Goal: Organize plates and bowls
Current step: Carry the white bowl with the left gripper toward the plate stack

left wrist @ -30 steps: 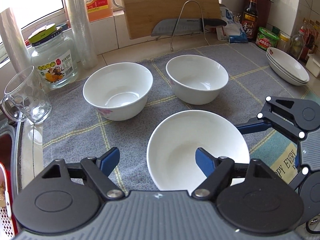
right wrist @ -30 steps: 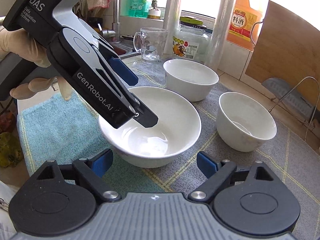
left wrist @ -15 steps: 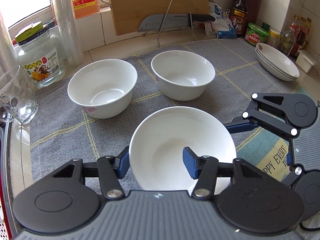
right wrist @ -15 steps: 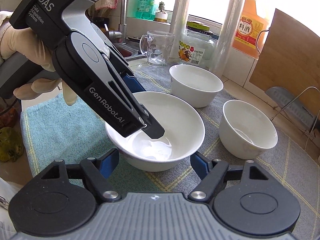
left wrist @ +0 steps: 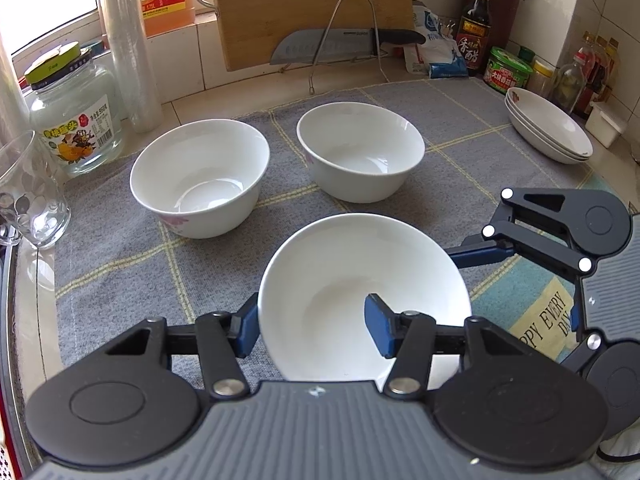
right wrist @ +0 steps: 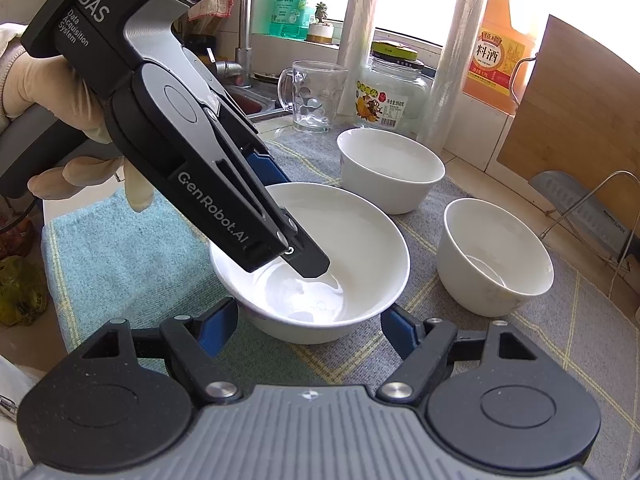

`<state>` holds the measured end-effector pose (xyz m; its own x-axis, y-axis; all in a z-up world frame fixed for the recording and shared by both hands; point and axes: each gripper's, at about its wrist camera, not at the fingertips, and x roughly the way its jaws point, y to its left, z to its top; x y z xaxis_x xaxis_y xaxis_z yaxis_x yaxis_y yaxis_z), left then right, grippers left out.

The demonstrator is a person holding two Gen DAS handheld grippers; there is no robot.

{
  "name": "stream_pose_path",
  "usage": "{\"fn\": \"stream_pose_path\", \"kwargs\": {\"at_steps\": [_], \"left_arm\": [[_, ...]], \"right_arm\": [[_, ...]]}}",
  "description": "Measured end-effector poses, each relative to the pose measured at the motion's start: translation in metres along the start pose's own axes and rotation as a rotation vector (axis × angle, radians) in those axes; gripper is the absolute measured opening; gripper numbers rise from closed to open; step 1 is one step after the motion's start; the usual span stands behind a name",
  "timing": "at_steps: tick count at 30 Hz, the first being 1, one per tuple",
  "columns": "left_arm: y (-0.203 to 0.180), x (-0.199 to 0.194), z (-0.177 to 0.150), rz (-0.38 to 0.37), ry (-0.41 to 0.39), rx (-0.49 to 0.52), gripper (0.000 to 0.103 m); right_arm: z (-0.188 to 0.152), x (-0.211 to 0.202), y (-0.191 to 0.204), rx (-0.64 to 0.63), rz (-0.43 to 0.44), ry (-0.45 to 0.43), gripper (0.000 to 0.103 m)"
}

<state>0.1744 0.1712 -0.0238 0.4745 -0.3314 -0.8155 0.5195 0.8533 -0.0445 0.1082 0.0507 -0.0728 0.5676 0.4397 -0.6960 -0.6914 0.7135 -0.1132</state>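
Pale tiled surface (left wrist: pixel 248 98) below a window, mostly under a grey checked cloth (left wrist: pixel 120 264), with a teal towel (right wrist: pixel 120 248) at the near edge. Wooden cutting board (left wrist: pixel 312 0) upright against the back wall.

Stack of shallow white plates (left wrist: pixel 548 128) at the far right of the cloth, well apart from the bowls.

Wide white bowl (left wrist: pixel 340 272) nearest, upright where the grey cloth meets the teal towel. Two deeper white bowls behind it, side by side and apart: left deep bowl (left wrist: pixel 200 176) near the jar, right deep bowl (left wrist: pixel 360 152) towards the board.

Left gripper (left wrist: pixel 312 330) clamped on the wide bowl's near-left wall, one blue pad outside, the other inside the basin; held by a gloved hand (right wrist: pixel 24 76). Right gripper (right wrist: pixel 306 324) closed around the same bowl from another side, a blue pad against the outer wall on each flank.

Glass jar (left wrist: pixel 76 120) with a fruit label at the cloth's far left corner, clear glass mug (left wrist: pixel 28 192) just beside it. Knife (left wrist: pixel 332 42) lying across a wire rack in front of the board.
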Motion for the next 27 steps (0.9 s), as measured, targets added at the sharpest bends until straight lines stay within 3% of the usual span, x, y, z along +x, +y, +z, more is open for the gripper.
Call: {"fn": "stream_pose_path", "kwargs": {"at_steps": [10,27], "left_arm": [[-0.021,0.001,0.015,-0.038,-0.015,0.032,0.053],[-0.096,0.037,0.061,-0.173,-0.021,0.129,0.054]], "right_arm": [[-0.005,-0.019,-0.015,0.024,-0.022,0.012,0.082],[-0.056,-0.071,-0.071,0.123,-0.137,0.069,0.082]]}}
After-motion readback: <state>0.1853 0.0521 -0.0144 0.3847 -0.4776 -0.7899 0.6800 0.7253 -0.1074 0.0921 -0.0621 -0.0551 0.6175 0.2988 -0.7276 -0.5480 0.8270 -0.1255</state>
